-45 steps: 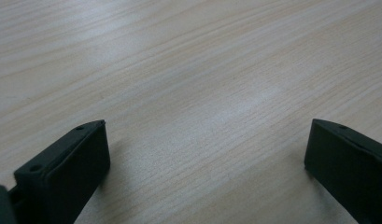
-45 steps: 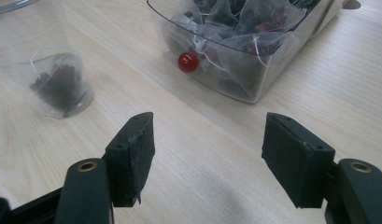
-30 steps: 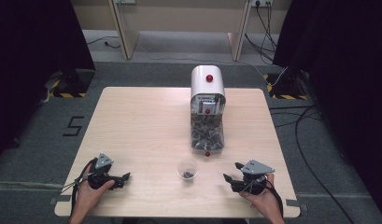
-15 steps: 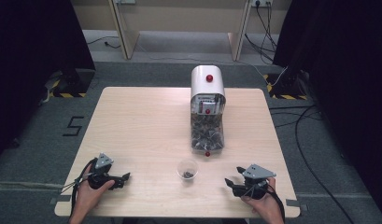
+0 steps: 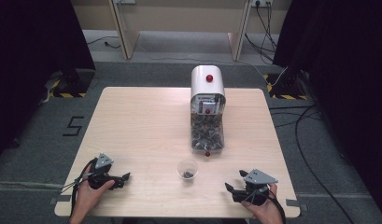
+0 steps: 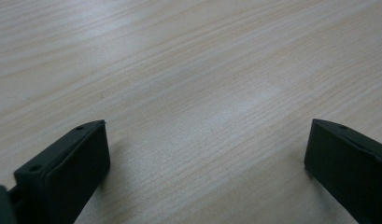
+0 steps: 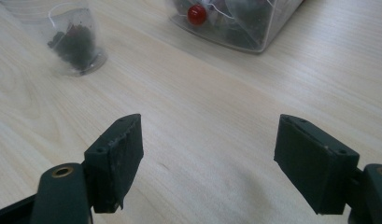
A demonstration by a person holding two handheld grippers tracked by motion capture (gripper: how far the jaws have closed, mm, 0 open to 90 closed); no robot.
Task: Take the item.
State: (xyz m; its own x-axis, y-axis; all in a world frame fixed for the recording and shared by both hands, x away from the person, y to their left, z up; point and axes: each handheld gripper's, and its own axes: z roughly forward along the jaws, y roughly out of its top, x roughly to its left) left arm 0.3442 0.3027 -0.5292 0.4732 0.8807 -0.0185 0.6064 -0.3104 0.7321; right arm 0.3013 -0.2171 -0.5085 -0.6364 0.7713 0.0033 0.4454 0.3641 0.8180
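A clear dispenser with a white domed top and red knobs lies mid-table, full of dark pieces; its clear front with a red knob appears in the right gripper view. In front of it stands a small clear cup holding a few dark pieces, seen tilted at upper left of the right gripper view. My right gripper rests near the front right edge, jaws wide apart and just opened further, with bare wood between them. My left gripper lies at front left, open over bare wood.
The light wooden table stands on grey carpet. Cables run over the floor at right, and desk legs stand behind the table. A hand holds each gripper near the table's front edge.
The right gripper has shifted slightly toward the front edge and its jaws stand wider. The left gripper, the cup and the dispenser have not moved.
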